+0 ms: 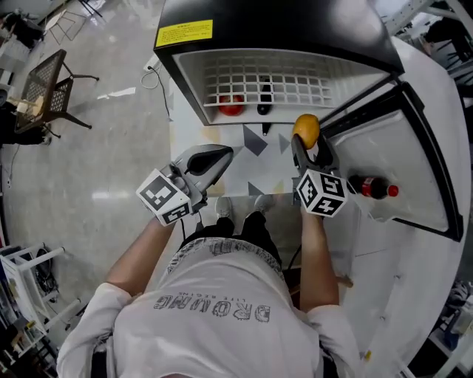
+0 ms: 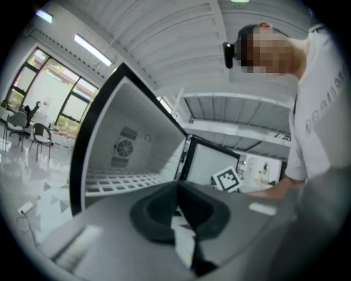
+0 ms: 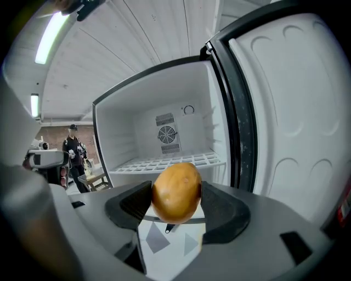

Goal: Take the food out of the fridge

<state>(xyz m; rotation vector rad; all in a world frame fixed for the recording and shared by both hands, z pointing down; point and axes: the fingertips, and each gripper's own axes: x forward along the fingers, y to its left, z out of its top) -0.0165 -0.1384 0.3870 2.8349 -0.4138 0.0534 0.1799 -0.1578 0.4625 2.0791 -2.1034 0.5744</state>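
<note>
A small fridge (image 1: 273,22) stands open in front of me, its door (image 1: 403,159) swung to the right. My right gripper (image 1: 307,145) is shut on a yellow-brown potato (image 1: 306,129) just outside the fridge mouth; in the right gripper view the potato (image 3: 176,191) sits squeezed between the black pads (image 3: 227,211). On the white wire shelf (image 1: 266,81) lie a red tomato-like food (image 1: 231,105) and a dark item (image 1: 264,100). My left gripper (image 1: 220,156) hangs to the left, below the fridge, shut and empty; its pads (image 2: 205,211) meet with nothing between them.
A dark bottle with a red cap (image 1: 373,187) lies in the door's shelf. The white floor with grey triangles (image 1: 255,140) runs in front of the fridge. A mesh chair (image 1: 44,92) stands far left. A person (image 3: 72,151) stands in the background left.
</note>
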